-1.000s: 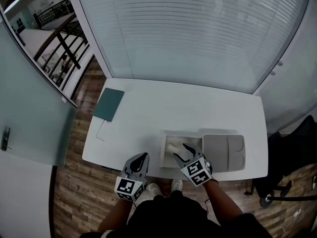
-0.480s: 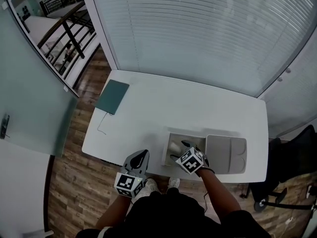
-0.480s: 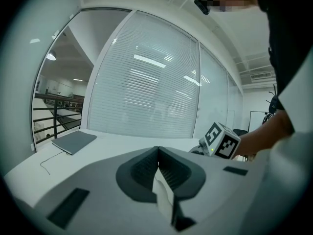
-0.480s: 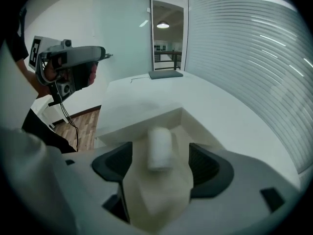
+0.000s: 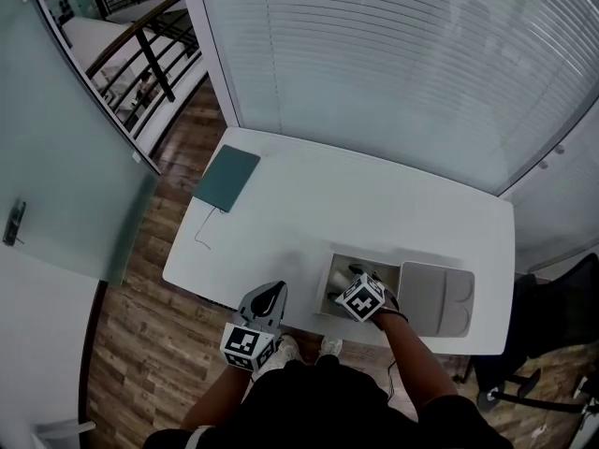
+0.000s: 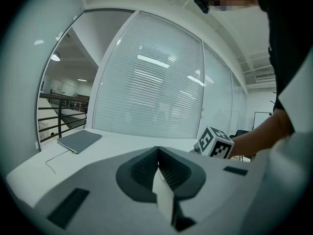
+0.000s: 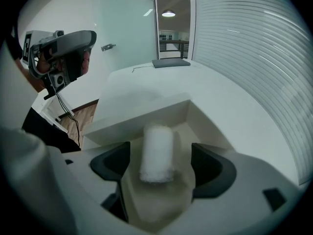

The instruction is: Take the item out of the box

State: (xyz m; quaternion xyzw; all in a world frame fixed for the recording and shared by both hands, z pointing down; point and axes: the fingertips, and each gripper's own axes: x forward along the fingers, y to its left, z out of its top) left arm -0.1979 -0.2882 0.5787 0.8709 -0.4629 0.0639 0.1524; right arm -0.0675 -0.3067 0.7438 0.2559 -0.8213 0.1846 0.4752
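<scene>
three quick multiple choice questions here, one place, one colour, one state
1. Where does the white fuzzy roll lie?
A. in the open white box
B. on the box's lid
C. on the floor

2. What colour is the flat rectangular folder at the white table's far left corner?
A. red
B. dark teal
C. yellow

3. How do the right gripper's jaws stand?
A. shut and empty
B. clamped on the lid
C. apart, one each side of the roll

Answers:
1 A: the box's walls surround it.
2 B: the head view shows it.
3 C: they have just been opening, and a gap shows on each side of the roll.
</scene>
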